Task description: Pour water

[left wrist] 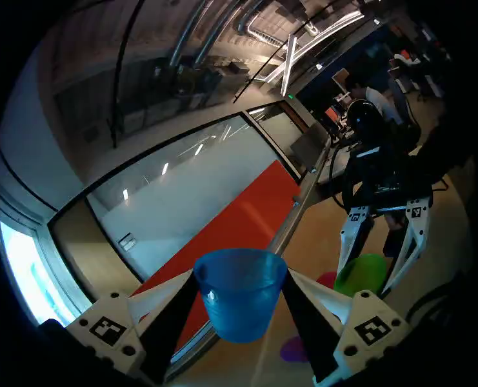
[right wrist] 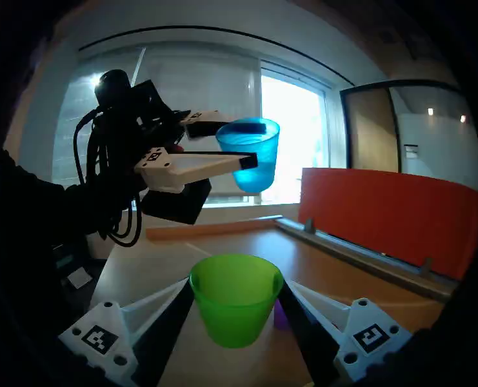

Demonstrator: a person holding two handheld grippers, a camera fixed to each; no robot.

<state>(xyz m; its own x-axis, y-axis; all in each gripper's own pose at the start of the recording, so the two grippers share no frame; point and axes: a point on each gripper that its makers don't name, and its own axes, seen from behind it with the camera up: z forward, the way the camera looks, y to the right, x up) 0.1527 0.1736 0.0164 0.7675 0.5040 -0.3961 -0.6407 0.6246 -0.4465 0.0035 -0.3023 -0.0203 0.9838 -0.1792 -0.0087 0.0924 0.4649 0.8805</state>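
Left tongs point(left wrist: 240, 278) clamp the blue cup point(left wrist: 240, 303) by its sides, held high in the air; right tongs point(right wrist: 237, 287) clamp the green cup point(right wrist: 235, 306) (upright, rim up) lower down, over the wooden counter point(right wrist: 342, 274), the two cups well apart.

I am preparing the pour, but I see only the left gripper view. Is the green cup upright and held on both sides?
Observer: Yes. In the right gripper view the green cup is upright, and both fingers of the right gripper touch its sides.
Operator: Is anything inside it?
Observer: That view looks into its mouth, and I see no water there.
Operator: How does my blue cup look from outside?
Observer: The blue cup is nearly upright in the left gripper, well above the table.
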